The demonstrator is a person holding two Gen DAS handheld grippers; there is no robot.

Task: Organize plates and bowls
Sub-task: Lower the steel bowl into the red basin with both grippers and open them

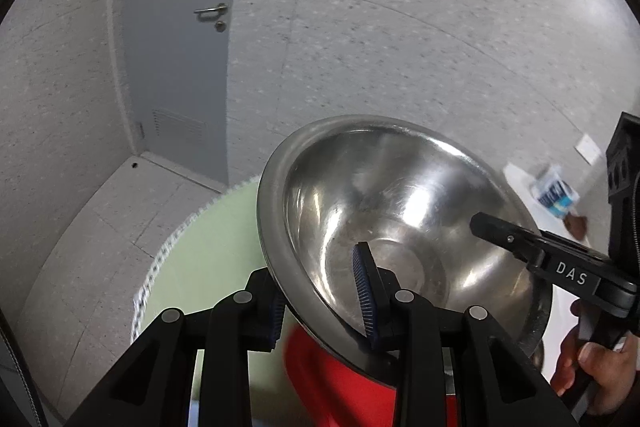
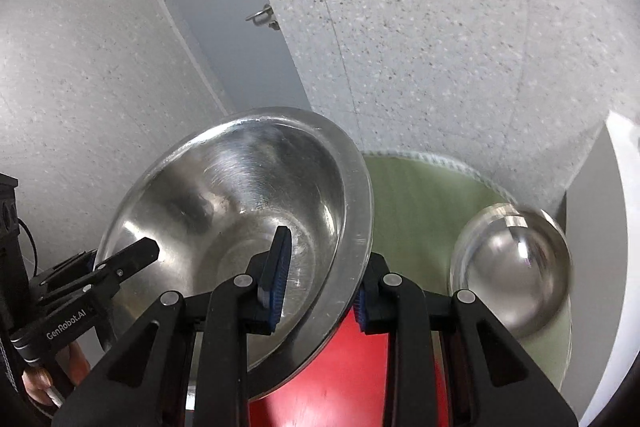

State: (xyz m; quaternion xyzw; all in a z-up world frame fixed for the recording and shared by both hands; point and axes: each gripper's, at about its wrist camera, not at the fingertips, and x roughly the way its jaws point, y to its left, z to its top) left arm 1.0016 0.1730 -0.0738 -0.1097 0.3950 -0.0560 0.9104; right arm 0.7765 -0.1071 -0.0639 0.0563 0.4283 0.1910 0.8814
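The steel bowl (image 1: 400, 227) hung tilted above the red plate (image 2: 352, 367), the left gripper (image 1: 320, 303) clamped on its one rim, the right gripper (image 2: 320, 291) clamped on the opposite rim, neither nearer.

Between your grippers a scuffed, shiny steel bowl (image 1: 400, 227), ribbed blue rubbery pads (image 1: 362, 291) on matt black plastic fingers, glossy red plastic plate (image 2: 340, 379) beneath, matt green mat (image 2: 420, 211), speckled matt floor (image 1: 400, 47) beyond
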